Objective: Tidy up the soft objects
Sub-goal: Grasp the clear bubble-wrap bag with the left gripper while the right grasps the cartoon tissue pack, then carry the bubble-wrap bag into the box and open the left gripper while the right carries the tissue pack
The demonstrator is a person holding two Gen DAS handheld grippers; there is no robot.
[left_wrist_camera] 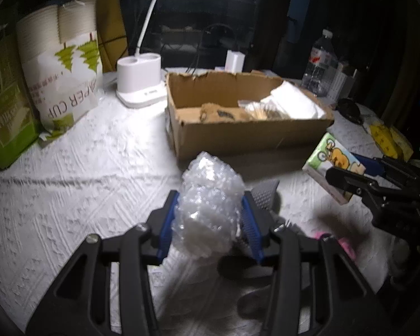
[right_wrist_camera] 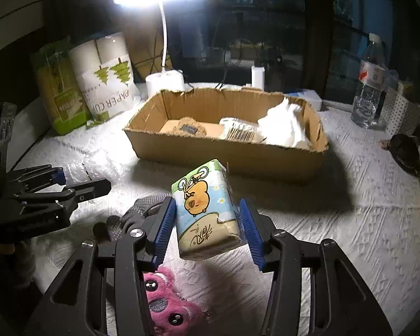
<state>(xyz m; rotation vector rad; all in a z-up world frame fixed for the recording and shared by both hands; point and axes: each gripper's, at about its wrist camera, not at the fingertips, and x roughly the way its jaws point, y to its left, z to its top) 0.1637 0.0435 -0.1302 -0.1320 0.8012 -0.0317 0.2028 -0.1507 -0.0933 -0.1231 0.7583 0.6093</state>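
Three soft things already lie in the cardboard box (right_wrist_camera: 226, 151) at twelve o'clock. Left hand-held gripper (left_wrist_camera: 208, 218) clamps a bubble-wrap wad (left_wrist_camera: 210, 204); right hand-held gripper (right_wrist_camera: 207, 218) clamps a tissue pack (right_wrist_camera: 207, 210). A pink plush (right_wrist_camera: 165, 302) and grey glove (right_wrist_camera: 137, 210) wait on the lamp-lit, white-clothed table (right_wrist_camera: 336, 238); dark room behind.

Crinkly clear bubble wrap (left_wrist_camera: 210, 204), glossy tissue pack (right_wrist_camera: 207, 210), matt torn cardboard box (right_wrist_camera: 226, 151).
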